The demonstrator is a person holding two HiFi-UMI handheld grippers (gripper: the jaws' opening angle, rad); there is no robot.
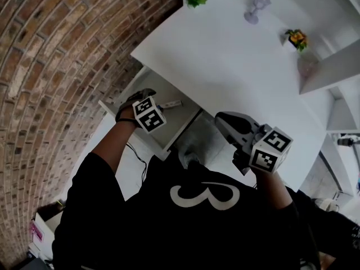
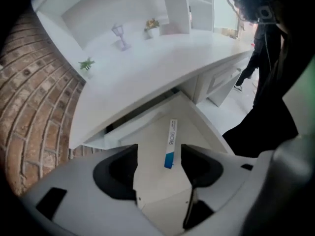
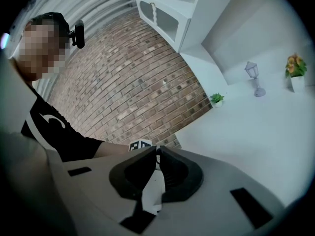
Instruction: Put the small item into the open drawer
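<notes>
The small item (image 2: pixel 171 144) lies in the open drawer (image 2: pixel 152 195), near its back edge.
Above it the left gripper (image 2: pixel 159 155) hovers, jaws wide and empty; the right gripper (image 3: pixel 157 151) is pinched together.

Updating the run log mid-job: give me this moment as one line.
left gripper: open, above drawer | small item: lying in drawer, not gripped | right gripper: shut, empty

Small item (image 2: pixel 170 144), just past the tips of the left tool (image 2: pixel 159 155): dark print on white, blue end, too small to read. Black shirt (image 1: pixel 140 224), behind that tool toward the person: large white "3". Marker cube (image 1: pixel 149 115) on the tool: black-and-white square code only.
</notes>
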